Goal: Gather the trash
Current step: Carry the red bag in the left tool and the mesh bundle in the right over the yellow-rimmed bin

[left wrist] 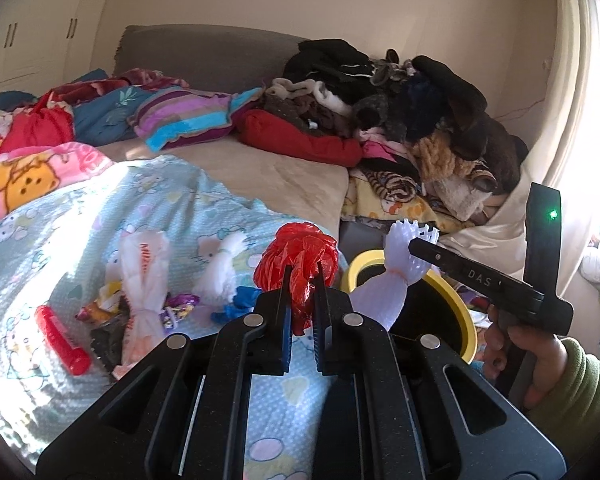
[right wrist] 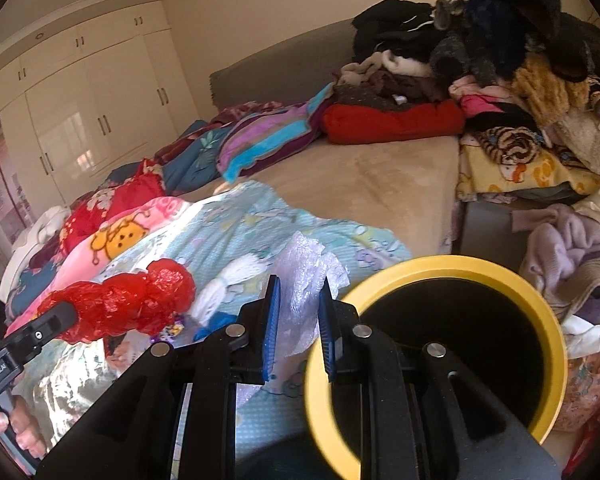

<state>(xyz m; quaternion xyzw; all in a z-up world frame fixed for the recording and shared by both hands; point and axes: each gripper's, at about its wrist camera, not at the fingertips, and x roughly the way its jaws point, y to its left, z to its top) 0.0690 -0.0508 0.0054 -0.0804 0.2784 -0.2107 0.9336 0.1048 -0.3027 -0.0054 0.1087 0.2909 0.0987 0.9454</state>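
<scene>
The left gripper (left wrist: pixel 302 280) clamps a red plastic bag (left wrist: pixel 300 256); only its view shows wrappers (left wrist: pixel 180 306) left of it. The right gripper (right wrist: pixel 298 312) grips white foam netting (right wrist: pixel 304 280) beside the yellow-rimmed bin (right wrist: pixel 532 288).

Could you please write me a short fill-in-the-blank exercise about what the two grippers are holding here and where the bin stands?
1. The left gripper is shut on a crumpled plastic bag whose colour is ____.
2. The right gripper grips a white foam net between pads coloured ____.
3. The trash bin has a black inside and a rim coloured ____.
4. The red tube lies on the ____.

Missing words: red; blue; yellow; bed
</scene>
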